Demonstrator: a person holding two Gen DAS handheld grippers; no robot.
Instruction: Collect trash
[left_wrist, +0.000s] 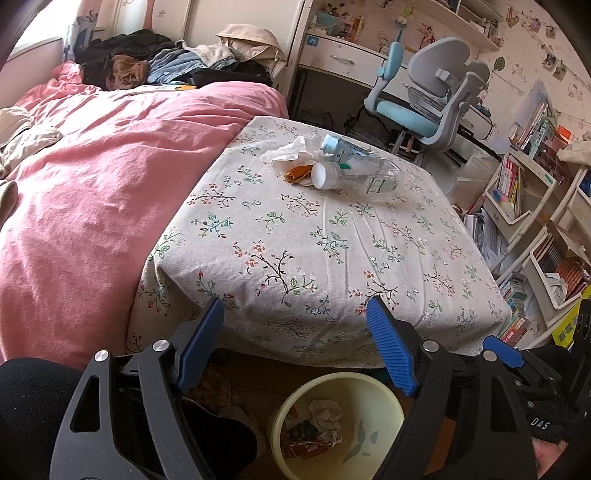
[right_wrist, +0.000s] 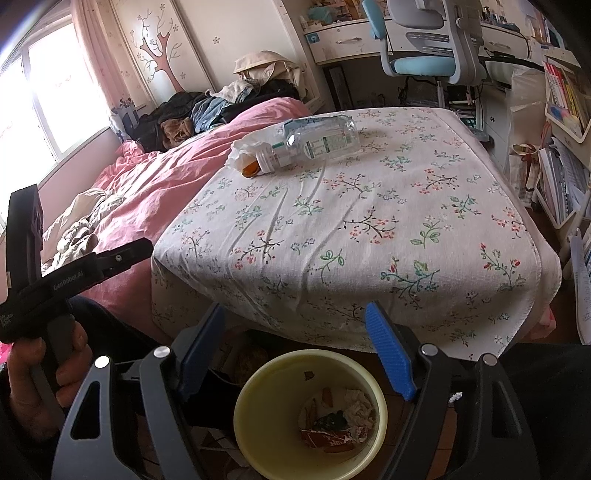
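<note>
Two open grippers (left_wrist: 295, 332) (right_wrist: 295, 332) over bin (right_wrist: 258, 406), bottle (left_wrist: 365, 177) well beyond

Clear glossy plastic bottle (left_wrist: 369, 175), crumpled paper tissue (left_wrist: 291, 149), woven floral cloth (left_wrist: 314, 251), smooth matt plastic bin (right_wrist: 273, 373)

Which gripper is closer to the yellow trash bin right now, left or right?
Right, narrowly. The right gripper hangs open directly above the yellow bin; the left gripper, also open, sits beside it, the bin slightly to its right.
</note>
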